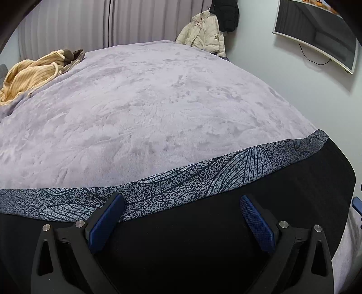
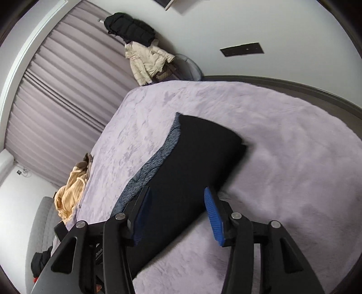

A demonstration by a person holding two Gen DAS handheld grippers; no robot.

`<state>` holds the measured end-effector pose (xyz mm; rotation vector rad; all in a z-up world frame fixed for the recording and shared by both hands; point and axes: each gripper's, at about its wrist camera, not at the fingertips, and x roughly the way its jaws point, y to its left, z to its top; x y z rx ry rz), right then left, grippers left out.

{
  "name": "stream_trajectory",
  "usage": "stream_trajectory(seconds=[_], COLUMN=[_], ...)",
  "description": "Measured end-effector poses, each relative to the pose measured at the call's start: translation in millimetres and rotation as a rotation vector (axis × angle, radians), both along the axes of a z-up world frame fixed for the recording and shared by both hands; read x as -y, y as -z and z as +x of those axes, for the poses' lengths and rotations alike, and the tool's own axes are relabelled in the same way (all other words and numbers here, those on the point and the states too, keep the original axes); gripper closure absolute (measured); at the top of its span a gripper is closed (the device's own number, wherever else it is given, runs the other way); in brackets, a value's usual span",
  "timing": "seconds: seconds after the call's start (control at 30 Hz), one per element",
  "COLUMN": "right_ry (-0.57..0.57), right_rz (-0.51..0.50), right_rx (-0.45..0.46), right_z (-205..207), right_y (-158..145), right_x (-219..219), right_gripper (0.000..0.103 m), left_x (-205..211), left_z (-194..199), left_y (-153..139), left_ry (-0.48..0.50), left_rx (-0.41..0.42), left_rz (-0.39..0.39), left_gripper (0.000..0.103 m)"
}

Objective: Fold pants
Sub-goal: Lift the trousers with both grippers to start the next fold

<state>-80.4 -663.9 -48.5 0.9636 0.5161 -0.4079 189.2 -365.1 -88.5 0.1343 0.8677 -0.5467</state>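
Black pants (image 1: 226, 237) lie flat on the lilac plush bed cover (image 1: 147, 101), with a blue-grey patterned edge (image 1: 181, 183) along their far side. My left gripper (image 1: 181, 202) hovers just over them, jaws wide apart and nothing between the pads. In the right wrist view the pants (image 2: 194, 153) form a long folded black strip with the patterned edge (image 2: 153, 165) on its left. My right gripper (image 2: 176, 194) is open above the strip's near end. The black cloth lies below and between its fingers (image 2: 213, 210), and no pad presses on it.
A yellow striped garment (image 1: 29, 72) is bunched at the cover's far left edge (image 2: 70, 194). A cream jacket (image 1: 203, 34) and a black one (image 1: 226, 13) hang past the bed's far corner. A screen (image 1: 316, 34) is on the right wall. Curtains (image 2: 67, 90) hang behind.
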Motion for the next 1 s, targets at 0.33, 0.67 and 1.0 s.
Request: stream_trajectory(seconds=[0.33,0.67,1.0], right_ry=[-0.050,-0.031,-0.117], right_rz=[0.137,0.119,0.062], right_rx=[-0.004,0.056,0.131], right_z=[17,37,38], right_y=[33,43,13], right_x=[23,24,14], right_gripper=[0.050,0.063,0.088], left_x=[1,1,10], left_z=[-1,-1,-22], left_y=[0,1,-34], left_ry=[-0.001,-0.002,0.075], left_rx=[0.006,0.006,-0.017], left_rz=[0.009,0.014,0.059], left_gripper=[0.001,0.001,0.001])
